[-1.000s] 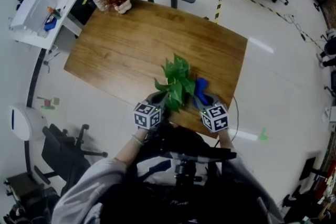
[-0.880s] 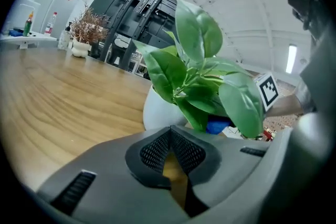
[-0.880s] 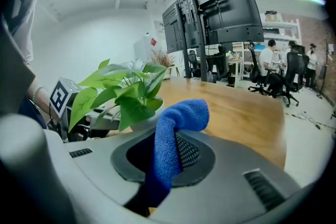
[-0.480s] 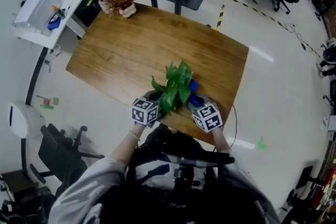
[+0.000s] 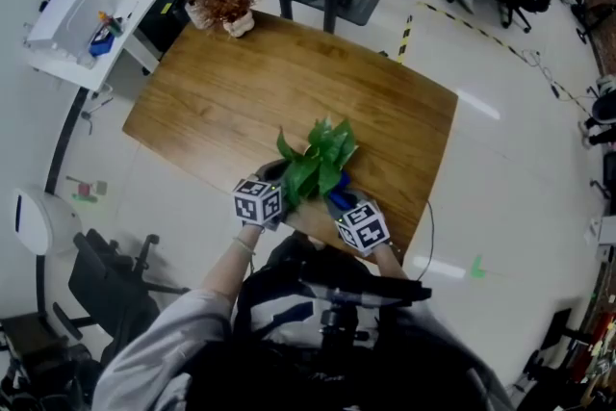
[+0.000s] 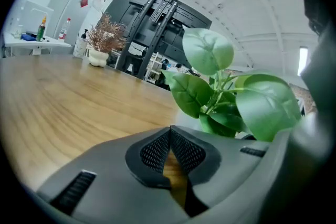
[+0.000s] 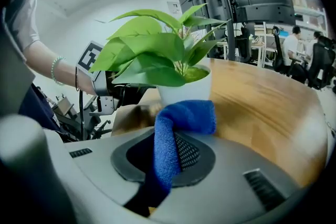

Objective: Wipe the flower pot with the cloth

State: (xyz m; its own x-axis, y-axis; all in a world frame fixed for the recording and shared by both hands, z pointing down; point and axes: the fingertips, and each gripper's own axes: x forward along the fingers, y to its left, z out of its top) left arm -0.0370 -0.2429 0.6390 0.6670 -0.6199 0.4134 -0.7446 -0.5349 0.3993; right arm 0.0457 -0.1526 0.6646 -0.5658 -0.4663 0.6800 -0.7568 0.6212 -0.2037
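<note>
Beside the pot [image 7: 185, 89], right tongs [image 7: 167, 155] tight on cloth [image 7: 182, 117], perhaps touching it; left tongs [image 6: 169, 136] closed, empty.

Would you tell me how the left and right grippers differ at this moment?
The left gripper has its jaws shut on nothing, while the right gripper is shut on a blue cloth. The left gripper sits left of the potted plant, the right gripper on its right. Both are at the table's near edge.
</note>
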